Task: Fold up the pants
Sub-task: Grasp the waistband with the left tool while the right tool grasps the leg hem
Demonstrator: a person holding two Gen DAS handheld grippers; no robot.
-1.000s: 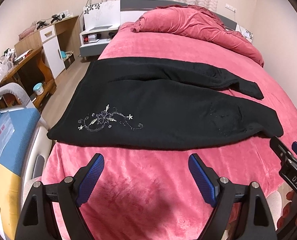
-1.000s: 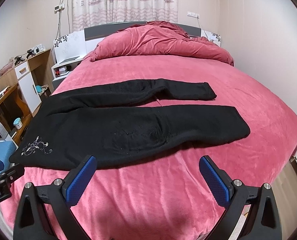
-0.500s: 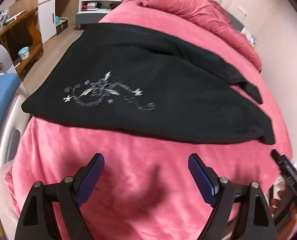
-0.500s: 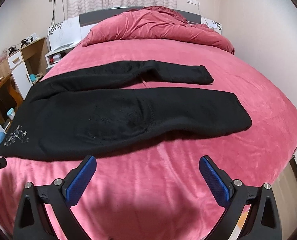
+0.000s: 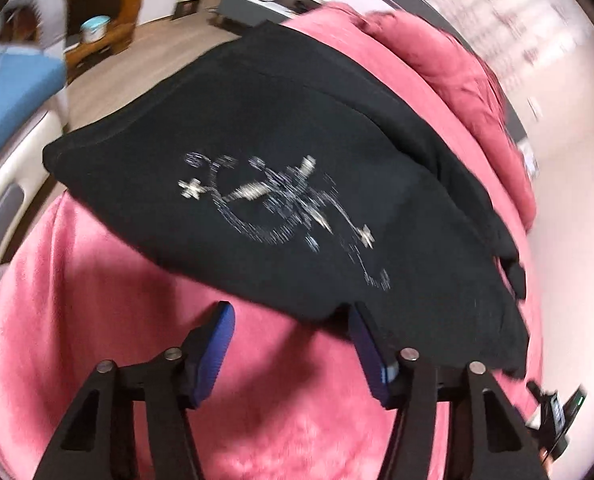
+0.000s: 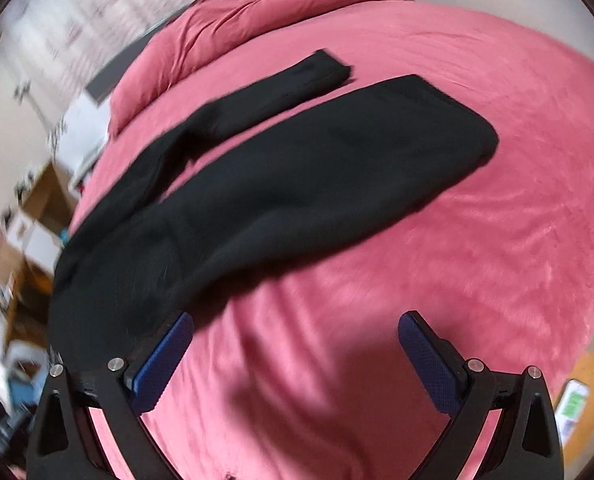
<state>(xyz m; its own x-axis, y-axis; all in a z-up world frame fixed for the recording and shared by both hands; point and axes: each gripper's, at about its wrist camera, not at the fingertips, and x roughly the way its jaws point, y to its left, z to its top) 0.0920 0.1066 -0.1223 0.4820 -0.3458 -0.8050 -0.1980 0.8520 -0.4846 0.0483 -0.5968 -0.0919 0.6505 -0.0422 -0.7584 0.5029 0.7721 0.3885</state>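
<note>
Presently: black pants point(image 5: 297, 184) spread flat on pink bed point(image 5: 97, 280), long axis crosswise to both grippers, near hem at fingertips. Left gripper point(image 5: 289, 320) closing, nothing pinched yet, nearer embroidered waist end; right gripper point(image 6: 297, 332) agape, empty, at mid-leg.

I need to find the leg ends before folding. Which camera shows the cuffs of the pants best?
The right wrist view: both cuffs of the black pants lie in full sight on the pink bedspread, apart from each other. The left wrist view shows mainly the embroidered waist end, with the cuffs squeezed against its right edge.
</note>
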